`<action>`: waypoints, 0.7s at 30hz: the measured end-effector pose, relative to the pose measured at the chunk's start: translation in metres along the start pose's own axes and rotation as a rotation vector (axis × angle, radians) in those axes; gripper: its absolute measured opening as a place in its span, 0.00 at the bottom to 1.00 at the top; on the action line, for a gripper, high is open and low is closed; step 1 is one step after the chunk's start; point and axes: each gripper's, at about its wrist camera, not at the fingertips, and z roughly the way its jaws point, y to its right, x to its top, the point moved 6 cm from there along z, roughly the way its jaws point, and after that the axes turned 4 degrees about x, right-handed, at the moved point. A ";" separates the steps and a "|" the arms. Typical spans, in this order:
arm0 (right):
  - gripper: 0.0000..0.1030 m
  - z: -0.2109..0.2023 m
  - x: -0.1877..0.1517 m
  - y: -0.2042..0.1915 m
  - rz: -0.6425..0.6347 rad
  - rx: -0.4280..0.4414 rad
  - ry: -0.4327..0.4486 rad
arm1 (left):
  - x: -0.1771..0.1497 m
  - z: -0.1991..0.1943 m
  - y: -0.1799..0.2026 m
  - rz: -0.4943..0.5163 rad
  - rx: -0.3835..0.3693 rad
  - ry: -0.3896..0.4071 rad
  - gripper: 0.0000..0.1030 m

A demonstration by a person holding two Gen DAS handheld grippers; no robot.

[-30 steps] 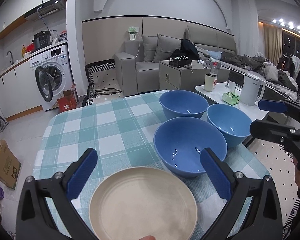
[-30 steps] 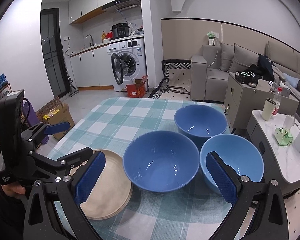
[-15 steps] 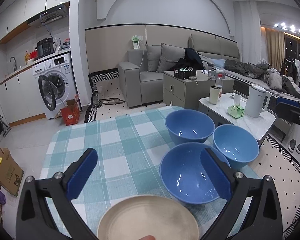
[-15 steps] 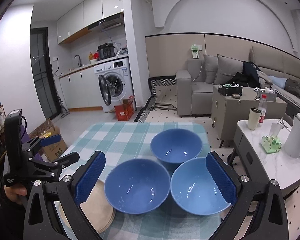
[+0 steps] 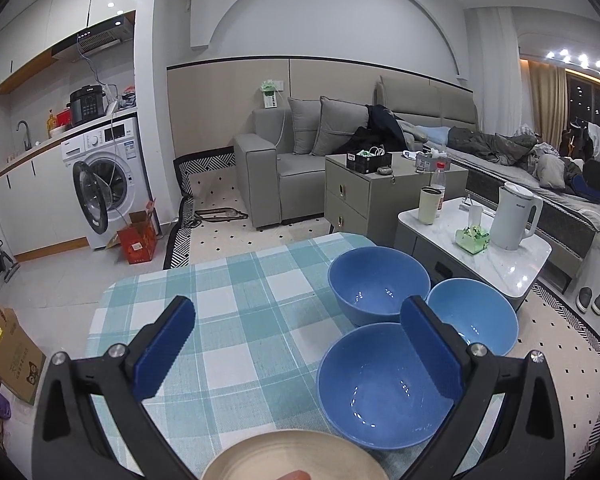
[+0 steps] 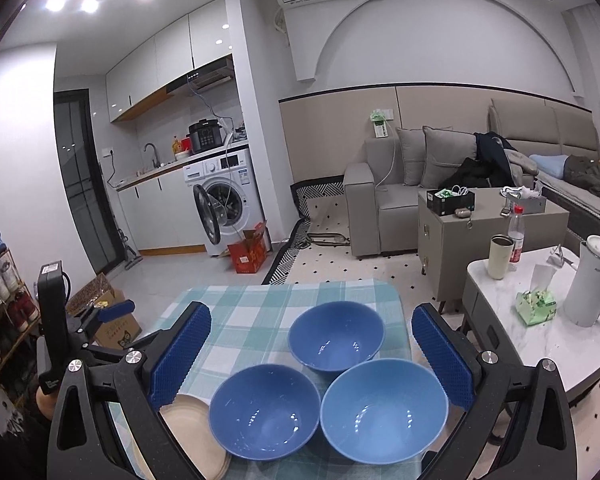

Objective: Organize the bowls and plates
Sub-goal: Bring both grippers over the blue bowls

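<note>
Blue bowls (image 6: 336,340), beige plate (image 5: 284,456), teal-checked tablecloth (image 5: 236,304)

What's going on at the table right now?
A person holds a gripper in each hand above a checked table. Both the left gripper and the right gripper are open and hold nothing. Three blue bowls sit clustered together: a far bowl, a near-left bowl and a lighter near-right bowl. A beige plate lies beside the near-left bowl. Nothing is stacked yet.

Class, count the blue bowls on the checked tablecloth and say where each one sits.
3, clustered at the table's right side: far bowl toward the sofa, near-left bowl beside the cream plates, near-right, lighter bowl. None looks hidden.
</note>
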 end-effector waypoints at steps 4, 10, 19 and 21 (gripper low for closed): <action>0.99 0.011 0.006 0.010 0.008 -0.015 -0.028 | 0.004 0.015 0.003 0.005 -0.002 -0.020 1.00; 0.99 0.043 0.001 0.020 0.022 -0.023 -0.111 | 0.009 0.039 0.006 0.001 -0.011 -0.050 1.00; 0.99 0.086 -0.005 0.033 0.026 -0.033 -0.184 | 0.016 0.070 0.016 0.006 -0.028 -0.090 1.00; 0.99 0.093 -0.006 0.036 0.026 -0.030 -0.192 | 0.017 0.076 0.017 0.005 -0.032 -0.097 1.00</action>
